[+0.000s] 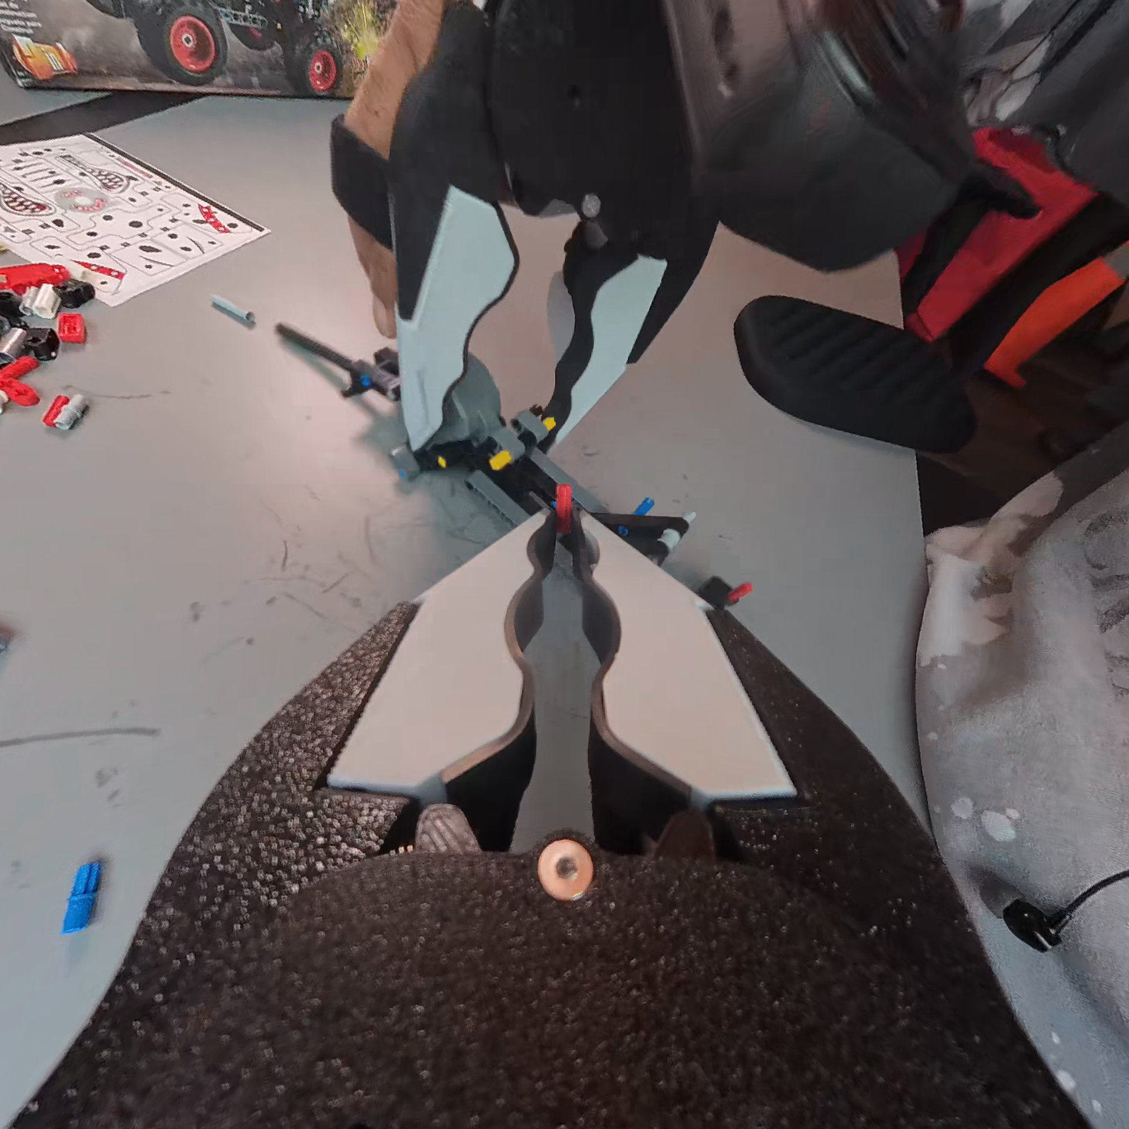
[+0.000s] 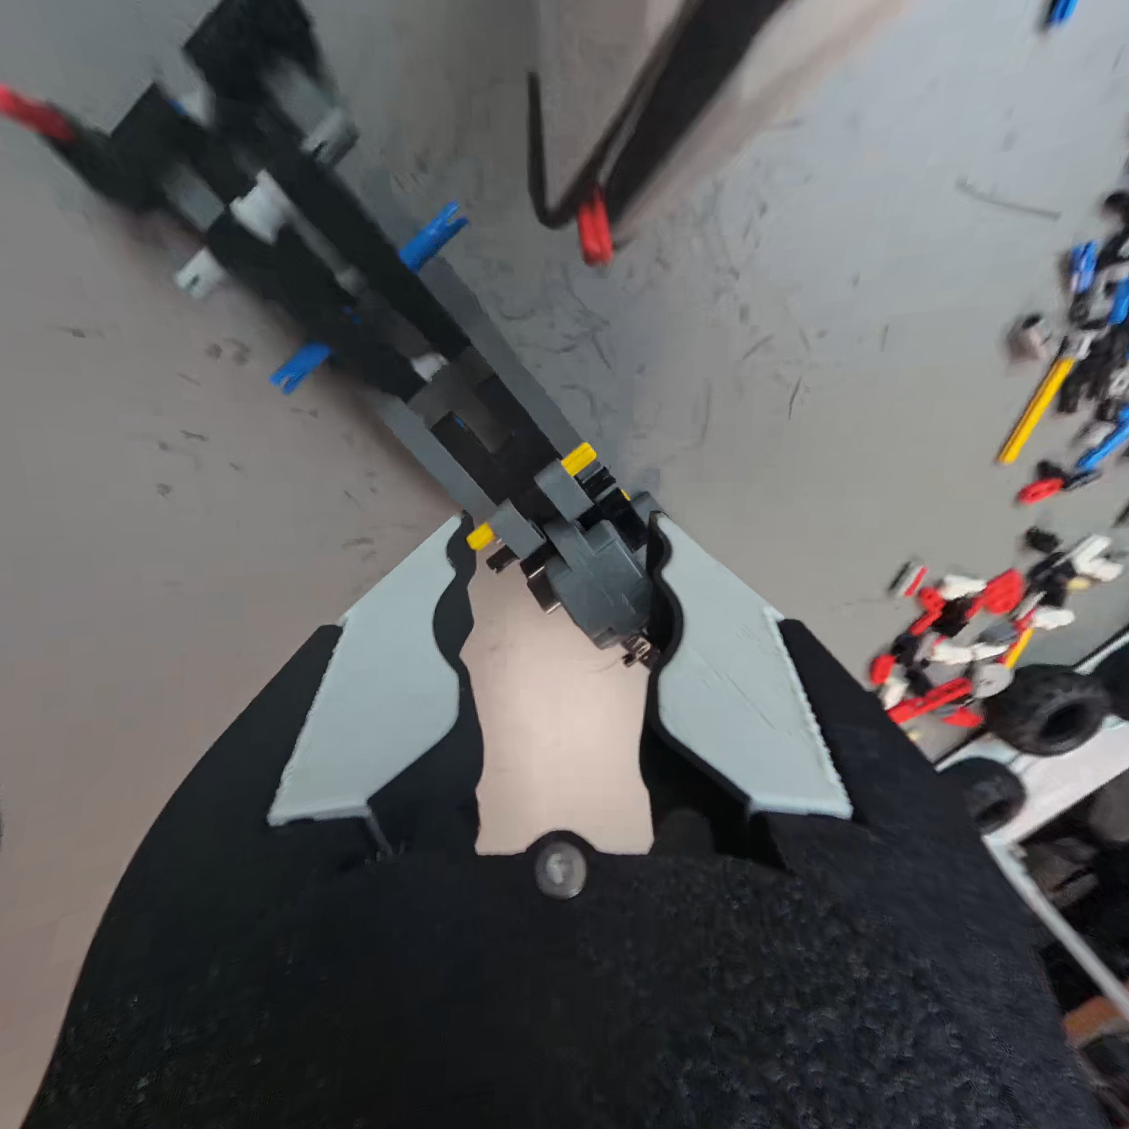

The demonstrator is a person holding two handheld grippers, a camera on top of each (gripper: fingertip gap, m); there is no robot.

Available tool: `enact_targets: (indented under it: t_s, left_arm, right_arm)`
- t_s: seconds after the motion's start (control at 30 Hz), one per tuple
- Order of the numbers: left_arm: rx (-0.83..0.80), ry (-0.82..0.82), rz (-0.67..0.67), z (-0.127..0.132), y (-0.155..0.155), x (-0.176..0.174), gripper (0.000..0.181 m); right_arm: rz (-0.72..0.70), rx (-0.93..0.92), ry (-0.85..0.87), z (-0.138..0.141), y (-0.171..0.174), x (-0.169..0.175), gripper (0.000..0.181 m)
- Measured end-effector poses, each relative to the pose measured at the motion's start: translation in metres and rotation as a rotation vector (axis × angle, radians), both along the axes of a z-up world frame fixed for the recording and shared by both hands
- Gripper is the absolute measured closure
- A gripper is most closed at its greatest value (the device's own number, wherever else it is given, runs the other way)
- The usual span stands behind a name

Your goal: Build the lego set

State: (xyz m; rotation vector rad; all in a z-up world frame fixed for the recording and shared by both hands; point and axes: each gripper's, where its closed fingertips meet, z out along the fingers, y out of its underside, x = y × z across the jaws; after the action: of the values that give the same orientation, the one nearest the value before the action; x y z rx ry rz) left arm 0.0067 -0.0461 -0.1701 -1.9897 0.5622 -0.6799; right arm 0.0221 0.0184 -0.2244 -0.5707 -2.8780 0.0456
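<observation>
I keep the left tool (image 1: 565,519) closed on a small red pin (image 1: 563,506), pinched at the very tips so that most of the pin projects forward and remains free to enter a hole. The pin stands upright just above the near part of the chassis assembly (image 1: 519,455), which places it over the beams where I judge it is to be seated.

The chassis assembly lies flat on the grey table (image 1: 201,550), running diagonally away from the left tool. Resting it on the table lets the surface take the push of insertion.

I hold the right tool (image 2: 559,550) at the far end of the assembly, its fingers set either side of the dark grey block (image 2: 595,586) there. The right finger (image 2: 721,660) touches the block; the left one stands apart with bare table showing in the gap, so the tool is spread around the block rather than clamped. This view is motion-blurred, so contact on the left side may be closer than it appears. The purpose is bracing: the assembly cannot slide or rotate while the pin is pressed.

Loose red, white and black parts (image 2: 953,641) and a black tyre (image 2: 1044,712) lie to the side, well apart from the work area. A sticker sheet (image 1: 104,208) and the set box (image 1: 183,43) sit at the table's far edge.
</observation>
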Motion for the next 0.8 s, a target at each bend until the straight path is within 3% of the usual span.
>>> enact_targets:
  t_s: [0.1,0.23,0.5,0.57,0.67,0.8]
  left_arm:
    - [-0.009,0.056,-0.016,-0.003,-0.005,0.002,0.176]
    - [-0.020,0.086,-0.030,-0.007,-0.006,0.006,0.176]
    - [-0.072,0.091,-0.034,-0.019,-0.004,0.010,0.176]
    - [-0.077,0.098,-0.041,-0.021,-0.004,0.012,0.176]
    - [-0.080,0.079,-0.069,-0.018,-0.004,0.019,0.176]
    - [-0.069,-0.041,-0.176,0.001,-0.014,0.037,0.176]
  right_arm:
    - [-0.216,-0.067,-0.020,0.000,0.014,0.021,0.132]
    - [-0.316,-0.124,0.055,0.000,0.024,0.039,0.133]
    - [-0.304,-0.110,-0.024,0.001,0.043,0.086,0.137]
    - [-0.345,-0.121,-0.015,0.002,0.045,0.093,0.129]
    - [-0.407,-0.240,0.120,0.032,0.033,0.086,0.119]
    - [-0.359,-0.533,0.494,0.100,-0.018,0.063,0.145]
